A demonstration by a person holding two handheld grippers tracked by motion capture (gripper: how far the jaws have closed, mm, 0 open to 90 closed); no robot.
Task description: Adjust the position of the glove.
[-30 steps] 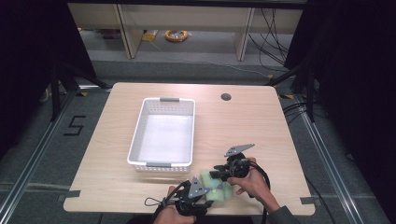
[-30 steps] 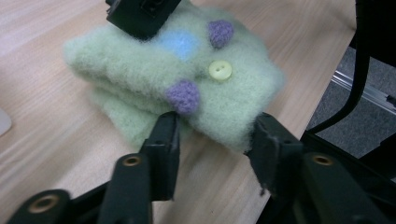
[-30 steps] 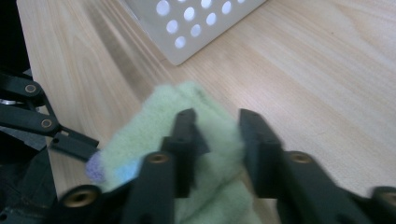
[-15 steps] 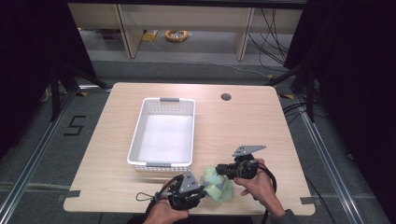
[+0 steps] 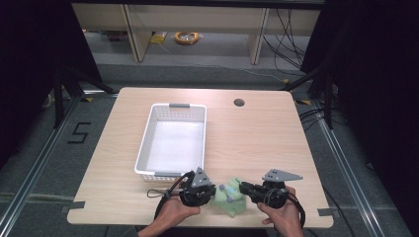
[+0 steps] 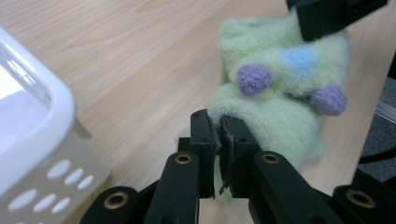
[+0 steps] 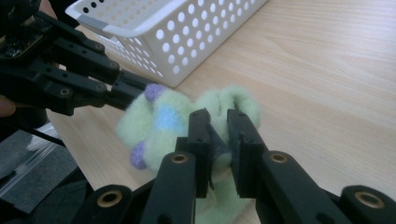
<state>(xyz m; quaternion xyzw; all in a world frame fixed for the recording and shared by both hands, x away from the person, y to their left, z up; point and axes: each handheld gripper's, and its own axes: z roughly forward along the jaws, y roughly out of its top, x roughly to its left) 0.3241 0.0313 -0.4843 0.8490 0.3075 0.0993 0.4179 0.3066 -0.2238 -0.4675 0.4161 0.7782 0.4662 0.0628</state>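
A fuzzy pale green sock (image 5: 231, 196) with purple and blue dots lies bunched on the table near its front edge. My left gripper (image 5: 213, 190) is shut on the sock's left edge (image 6: 261, 126), pinching a fold of fabric between its jaws (image 6: 219, 135). My right gripper (image 5: 244, 188) is shut on the sock's right side (image 7: 163, 116), its jaws closed on a green fold (image 7: 218, 128). The two grippers face each other across the sock. In the right gripper view the left gripper (image 7: 126, 91) reaches in from the left.
A white perforated basket (image 5: 173, 140) stands empty just behind the left gripper; its corner (image 6: 32, 135) is close to the left jaws. A round hole (image 5: 239, 102) sits at the table's back. The table's front edge lies right below both hands.
Both grippers have moved apart a little, the left to the left and the right to the right, stretching the sock out between them. The sock now lies slightly lower toward the front edge.
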